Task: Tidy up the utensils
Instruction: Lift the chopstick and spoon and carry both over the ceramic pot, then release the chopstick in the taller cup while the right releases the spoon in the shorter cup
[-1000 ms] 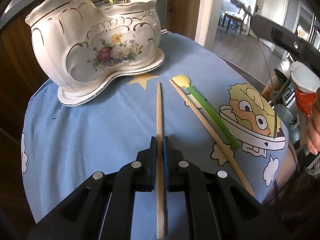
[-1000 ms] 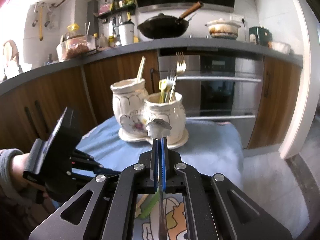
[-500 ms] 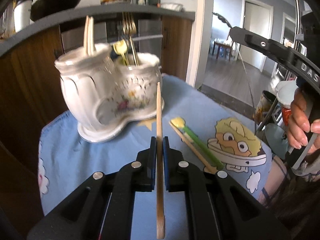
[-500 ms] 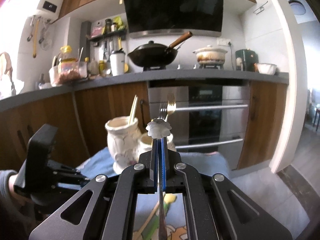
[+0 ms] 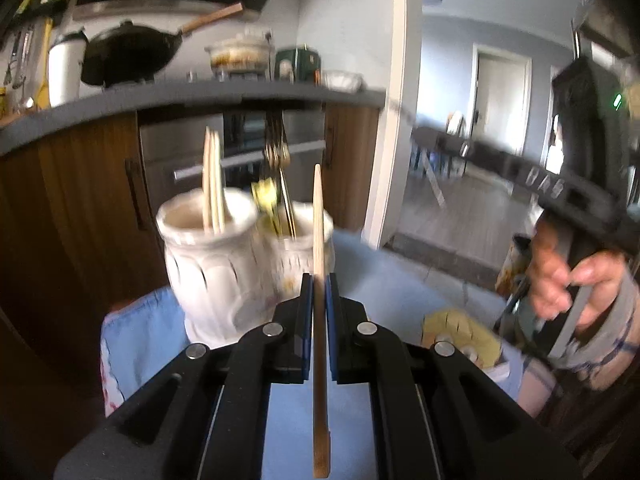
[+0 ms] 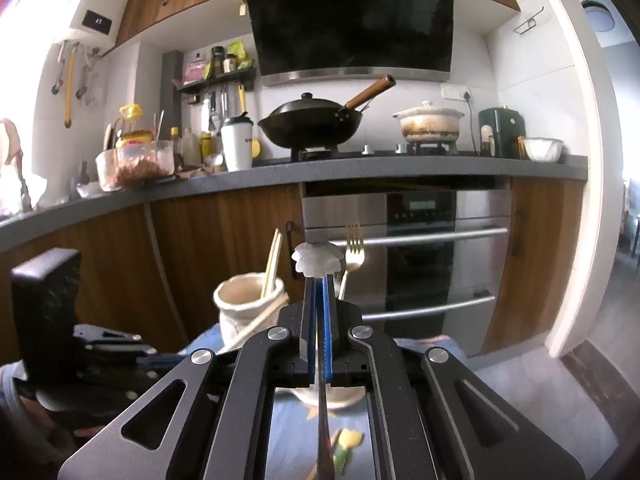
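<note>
1. The ceramic holder (image 5: 224, 264) and the forks (image 5: 276, 160) in it are smeared by motion blur.
2. The holder's base is hidden behind the right gripper (image 6: 319, 280).
3. The utensil (image 6: 322, 432) gripped there is cut off by the lower edge.

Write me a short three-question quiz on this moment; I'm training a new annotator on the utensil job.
1. True or false: the left gripper is shut on a wooden chopstick.
2. Which compartment of the ceramic holder has chopsticks standing in it in the left wrist view: A) left, B) right?
3. Fill in: the right gripper is shut on a thin metal utensil whose decorative end sticks out past the ____.

Key: 1 true; 2 A; 3 fingertips.
</note>
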